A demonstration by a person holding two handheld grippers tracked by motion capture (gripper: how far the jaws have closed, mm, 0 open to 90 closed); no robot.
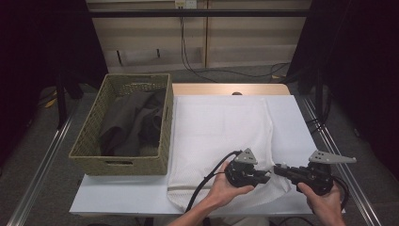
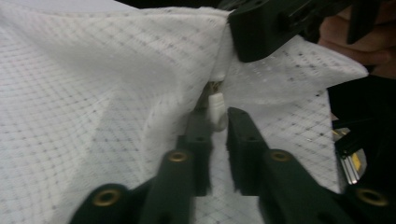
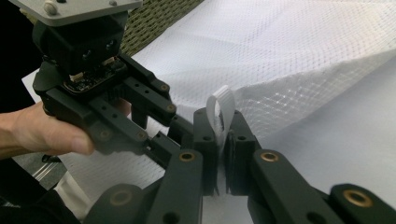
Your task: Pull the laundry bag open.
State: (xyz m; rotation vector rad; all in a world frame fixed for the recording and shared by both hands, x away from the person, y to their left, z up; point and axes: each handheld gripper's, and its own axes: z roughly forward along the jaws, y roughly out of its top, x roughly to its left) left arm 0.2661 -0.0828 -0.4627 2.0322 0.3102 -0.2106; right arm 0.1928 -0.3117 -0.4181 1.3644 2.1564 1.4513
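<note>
White table (image 1: 117, 197) — both grippers meet tip-to-tip; left gripper (image 1: 267, 177) and right gripper (image 1: 277, 170) clamp mesh bag (image 1: 216, 132) corner.

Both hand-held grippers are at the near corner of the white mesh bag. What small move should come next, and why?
Probably draw the left hand-held gripper leftward along the edge: it pinches the zipper pull, while the right hand-held gripper clamps the white mesh bag at its corner loop.

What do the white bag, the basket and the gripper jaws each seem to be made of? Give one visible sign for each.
White bag: probably synthetic mesh fabric, matt; an open grid weave shows close up.
Basket: seemingly woven straw or rattan, dull olive-tan; plaited strands line its walls.
Right gripper and left gripper jaws: likely hard black plastic, slightly glossy, with brass-coloured pivot fittings.
</note>
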